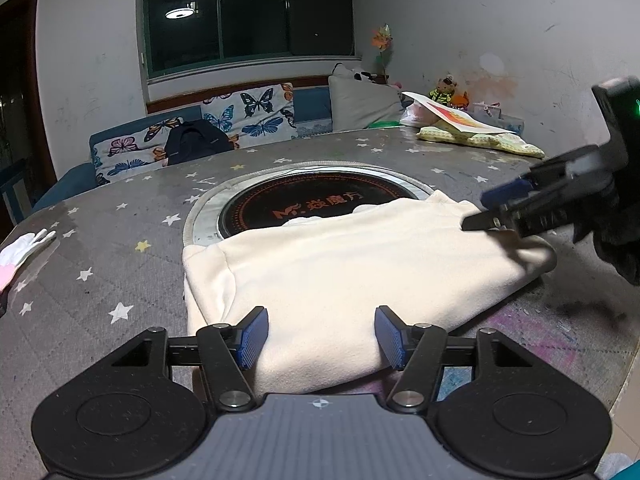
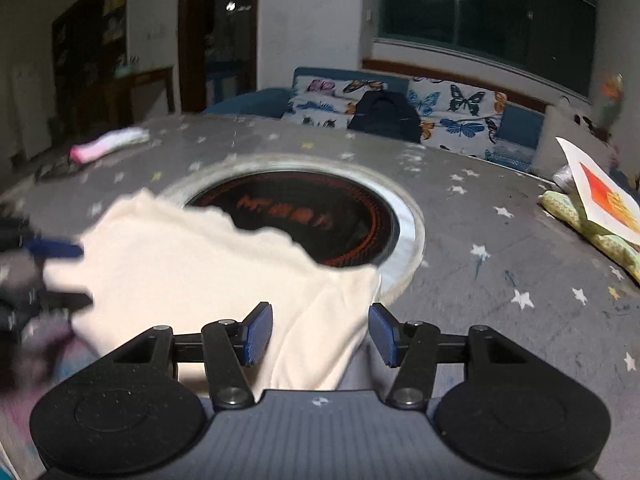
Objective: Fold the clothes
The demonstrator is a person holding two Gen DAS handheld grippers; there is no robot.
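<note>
A cream garment (image 1: pixel 340 264) lies folded on the grey star-patterned table (image 1: pixel 120 240), partly over a round black cooktop (image 1: pixel 304 204). My left gripper (image 1: pixel 321 336) is open, its blue pads either side of the garment's near edge. In the left wrist view my right gripper (image 1: pixel 486 210) reaches in from the right over the garment's far right corner, jaws apart. In the right wrist view the garment (image 2: pixel 192 264) is blurred; my right gripper (image 2: pixel 320 334) is open over its near corner, and my left gripper (image 2: pixel 60 276) shows at the left edge.
A white and pink glove (image 1: pixel 20 256) lies at the table's left edge. A yellow-green cloth (image 1: pixel 480 138) under a printed sheet (image 1: pixel 452 114) lies at the far right. A butterfly-print sofa (image 1: pixel 224 120) with a dark backpack (image 1: pixel 196 142) stands behind the table.
</note>
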